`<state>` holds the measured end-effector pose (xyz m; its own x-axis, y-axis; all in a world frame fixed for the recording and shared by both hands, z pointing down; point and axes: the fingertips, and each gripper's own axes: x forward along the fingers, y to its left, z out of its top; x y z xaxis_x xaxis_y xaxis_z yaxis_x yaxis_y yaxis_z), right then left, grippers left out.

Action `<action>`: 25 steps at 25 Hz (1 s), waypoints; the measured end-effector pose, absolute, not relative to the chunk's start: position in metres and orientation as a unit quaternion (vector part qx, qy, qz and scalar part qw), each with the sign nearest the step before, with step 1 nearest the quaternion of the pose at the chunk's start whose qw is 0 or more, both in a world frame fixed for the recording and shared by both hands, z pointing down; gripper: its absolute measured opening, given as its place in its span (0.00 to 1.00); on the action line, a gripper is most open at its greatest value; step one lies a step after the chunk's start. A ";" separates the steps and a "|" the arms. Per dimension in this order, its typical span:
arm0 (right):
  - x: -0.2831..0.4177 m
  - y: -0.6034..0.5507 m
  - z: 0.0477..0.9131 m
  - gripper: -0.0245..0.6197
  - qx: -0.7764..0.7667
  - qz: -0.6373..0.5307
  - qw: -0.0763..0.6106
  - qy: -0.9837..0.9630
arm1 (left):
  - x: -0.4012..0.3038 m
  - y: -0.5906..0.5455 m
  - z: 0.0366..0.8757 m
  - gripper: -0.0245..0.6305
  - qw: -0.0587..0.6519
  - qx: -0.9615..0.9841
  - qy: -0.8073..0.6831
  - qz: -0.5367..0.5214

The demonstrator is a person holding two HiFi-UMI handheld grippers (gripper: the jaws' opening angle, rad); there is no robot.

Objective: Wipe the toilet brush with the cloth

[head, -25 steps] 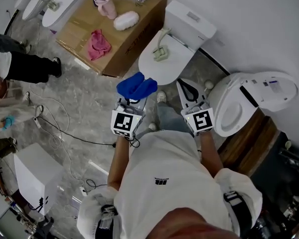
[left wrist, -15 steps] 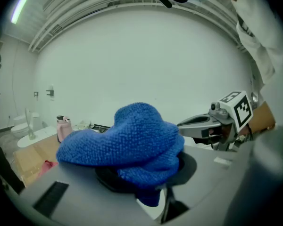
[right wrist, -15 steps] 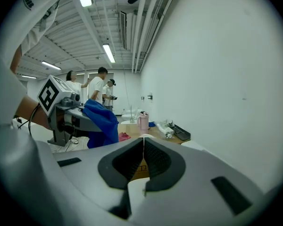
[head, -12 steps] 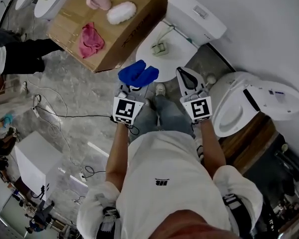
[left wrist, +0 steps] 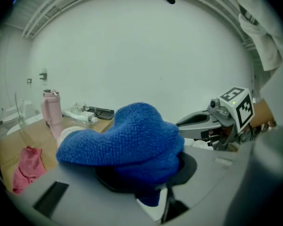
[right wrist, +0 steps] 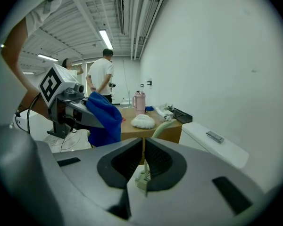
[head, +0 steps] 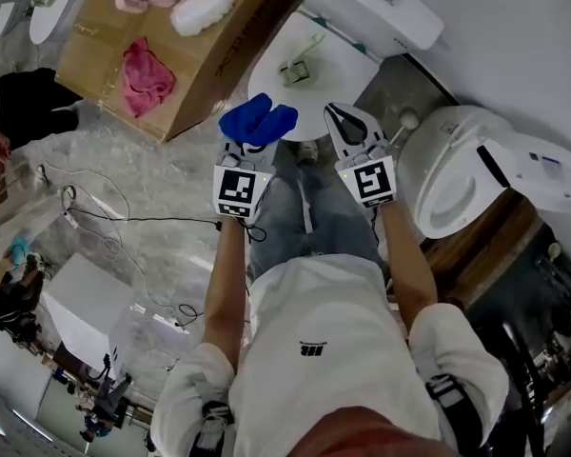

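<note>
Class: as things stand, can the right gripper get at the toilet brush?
Probably yes. The toilet brush lies uncovered on the toilet lid just ahead of the right gripper; nothing stands between them. Its jaws, empty, have just been opening slightly.

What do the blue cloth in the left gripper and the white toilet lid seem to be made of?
Blue cloth: probably microfibre or terry fabric, matte; its surface is nubby and it folds softly.
Toilet lid: smooth, glossy white, likely hard plastic, though ceramic cannot be excluded from the look alone.
</note>
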<state>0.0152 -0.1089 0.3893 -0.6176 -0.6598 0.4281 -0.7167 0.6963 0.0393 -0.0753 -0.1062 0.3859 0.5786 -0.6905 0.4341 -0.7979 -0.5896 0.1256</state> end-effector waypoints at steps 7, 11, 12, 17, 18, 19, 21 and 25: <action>0.011 -0.130 0.455 0.08 0.391 0.080 0.239 -0.885 | -0.063 -0.132 0.447 0.23 0.168 0.883 -0.398 0.183; 0.010 -0.140 0.493 0.08 0.397 0.090 0.249 -0.879 | -0.057 -0.142 0.482 0.23 0.163 0.891 -0.375 0.199; 0.010 -0.143 0.503 0.08 0.396 0.090 0.254 -0.878 | -0.056 -0.144 0.492 0.23 0.160 0.892 -0.371 0.203; 0.010 -0.151 0.559 0.09 0.390 0.093 0.276 -0.874 | -0.054 -0.155 0.537 0.23 0.153 0.897 -0.356 0.214; 0.012 -0.152 0.570 0.10 0.391 0.096 0.284 -0.870 | -0.053 -0.157 0.545 0.23 0.152 0.897 -0.353 0.216; 0.012 -0.153 0.580 0.10 0.391 0.098 0.292 -0.867 | -0.053 -0.160 0.552 0.23 0.151 0.898 -0.351 0.217; 0.012 -0.156 0.597 0.10 0.388 0.103 0.302 -0.864 | -0.052 -0.164 0.563 0.23 0.150 0.899 -0.348 0.218; 0.005 -0.162 0.623 0.11 0.378 0.103 0.308 -0.867 | -0.047 -0.171 0.579 0.23 0.147 0.904 -0.339 0.216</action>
